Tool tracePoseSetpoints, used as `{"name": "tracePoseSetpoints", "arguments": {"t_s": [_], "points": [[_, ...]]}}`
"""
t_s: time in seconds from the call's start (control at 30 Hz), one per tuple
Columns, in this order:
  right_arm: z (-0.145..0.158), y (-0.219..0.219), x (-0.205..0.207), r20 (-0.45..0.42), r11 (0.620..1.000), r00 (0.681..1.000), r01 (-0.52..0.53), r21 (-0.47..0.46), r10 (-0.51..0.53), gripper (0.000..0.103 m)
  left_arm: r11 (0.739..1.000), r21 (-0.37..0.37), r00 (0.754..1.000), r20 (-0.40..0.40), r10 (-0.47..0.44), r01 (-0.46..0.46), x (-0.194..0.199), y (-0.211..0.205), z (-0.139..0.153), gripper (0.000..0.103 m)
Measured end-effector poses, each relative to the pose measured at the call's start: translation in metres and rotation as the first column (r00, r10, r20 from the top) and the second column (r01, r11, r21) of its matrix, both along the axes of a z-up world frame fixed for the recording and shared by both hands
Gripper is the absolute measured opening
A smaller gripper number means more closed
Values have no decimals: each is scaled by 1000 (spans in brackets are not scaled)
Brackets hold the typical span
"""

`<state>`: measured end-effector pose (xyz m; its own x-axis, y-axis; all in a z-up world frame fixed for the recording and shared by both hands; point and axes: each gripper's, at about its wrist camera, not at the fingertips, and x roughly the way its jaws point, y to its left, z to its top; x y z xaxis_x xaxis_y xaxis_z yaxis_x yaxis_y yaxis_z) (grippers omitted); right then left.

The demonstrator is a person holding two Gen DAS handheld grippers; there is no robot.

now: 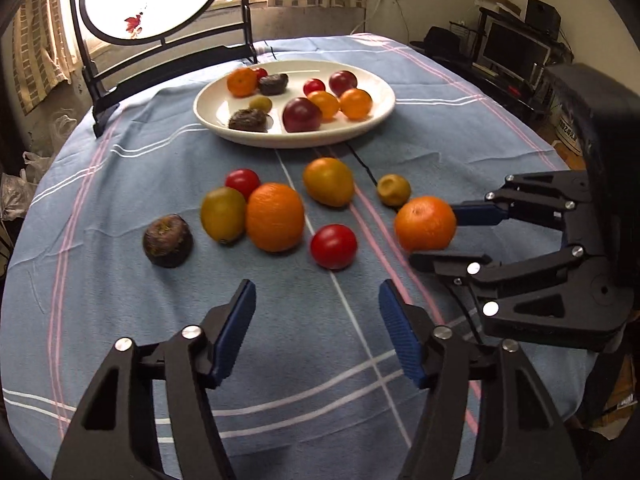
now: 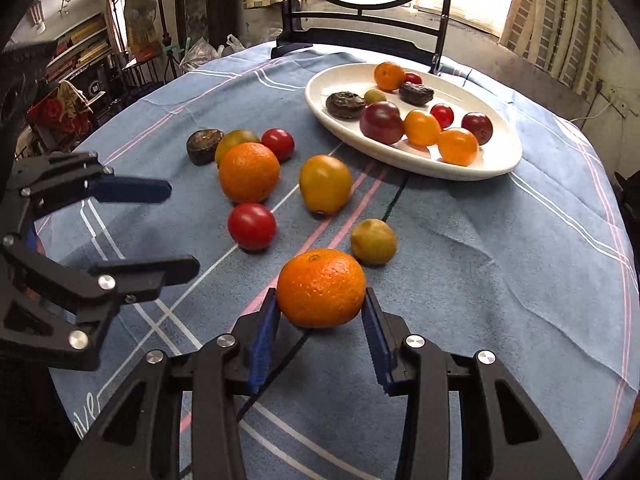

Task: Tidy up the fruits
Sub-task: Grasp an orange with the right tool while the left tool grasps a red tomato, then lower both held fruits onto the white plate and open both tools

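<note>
My right gripper (image 2: pixel 321 294) is shut on a small orange (image 2: pixel 321 287) that rests on the blue cloth, one blue pad against each side of it. The same orange (image 1: pixel 425 222) shows in the left wrist view, between the right gripper's (image 1: pixel 434 236) fingers. My left gripper (image 1: pixel 317 286) hovers open over bare cloth with nothing between its pads; a red tomato (image 1: pixel 333 246) lies just beyond it. A bigger orange (image 1: pixel 275 217), a yellow fruit (image 1: pixel 328 181), a dark brown fruit (image 1: pixel 168 241) and other fruits lie loose on the cloth. The white oval plate (image 1: pixel 372 116) behind them holds several fruits.
The round table is covered by a blue striped cloth (image 1: pixel 120 320). A black stand with a round white panel (image 1: pixel 160 52) stands at the far edge behind the plate. A thin black cable (image 2: pixel 394 200) runs across the cloth toward my right gripper.
</note>
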<state>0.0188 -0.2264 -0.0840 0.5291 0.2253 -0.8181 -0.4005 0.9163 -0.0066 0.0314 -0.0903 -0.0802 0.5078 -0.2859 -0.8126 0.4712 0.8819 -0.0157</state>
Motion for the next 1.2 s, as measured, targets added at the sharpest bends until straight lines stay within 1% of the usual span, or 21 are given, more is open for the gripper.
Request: {"name": "tracePoseSetpoints", "arguments": {"t_s": [0.03,0.07,0.2,0.23,0.27,0.3,0.4,0.5,0.63,0.77,0.87,0.97,1.1,1.2], "points": [[2,-6,-1,4,1000,1000,15,6,-15,42,1000,-6,1000,-15,9,-9,3,-5,-4,48],[3,-11,-1,5,1000,1000,27,15,-27,42,1000,-10,999,-29,22,-22,7,-9,-8,46],[6,-26,-4,8,998,998,56,30,-56,42,996,-35,994,-63,85,-87,26,-18,-17,45],[5,-28,-4,6,998,998,57,30,-57,42,994,-42,993,-68,95,-98,31,-20,-18,43],[5,-29,-4,7,998,998,57,29,-57,42,993,-43,992,-70,106,-109,34,-21,-19,35],[4,-31,-4,5,998,998,57,30,-57,42,993,-39,991,-73,109,-112,36,-23,-20,30],[5,-33,-5,9,998,998,54,37,-54,42,994,-21,992,-61,107,-108,34,-24,-18,30],[8,-33,-8,19,998,999,49,40,-50,42,995,-26,994,-45,100,-101,28,-18,-12,29],[17,-27,-12,35,998,999,33,45,-34,42,998,-21,998,0,64,-64,15,-13,4,30],[27,-17,-12,54,999,999,5,47,-8,42,999,-5,996,75,47,-47,12,-12,23,30],[40,-11,-5,84,999,996,-4,47,0,42,998,1,989,133,62,-63,26,-10,42,30],[61,-9,8,132,999,991,0,52,-7,42,997,0,976,204,81,-83,44,-10,67,30],[90,-11,31,201,997,979,20,77,-35,42,993,-20,958,264,113,-112,75,-13,94,30],[105,-13,51,227,995,973,30,95,-51,42,989,-16,941,305,144,-146,97,-17,106,30]]}}
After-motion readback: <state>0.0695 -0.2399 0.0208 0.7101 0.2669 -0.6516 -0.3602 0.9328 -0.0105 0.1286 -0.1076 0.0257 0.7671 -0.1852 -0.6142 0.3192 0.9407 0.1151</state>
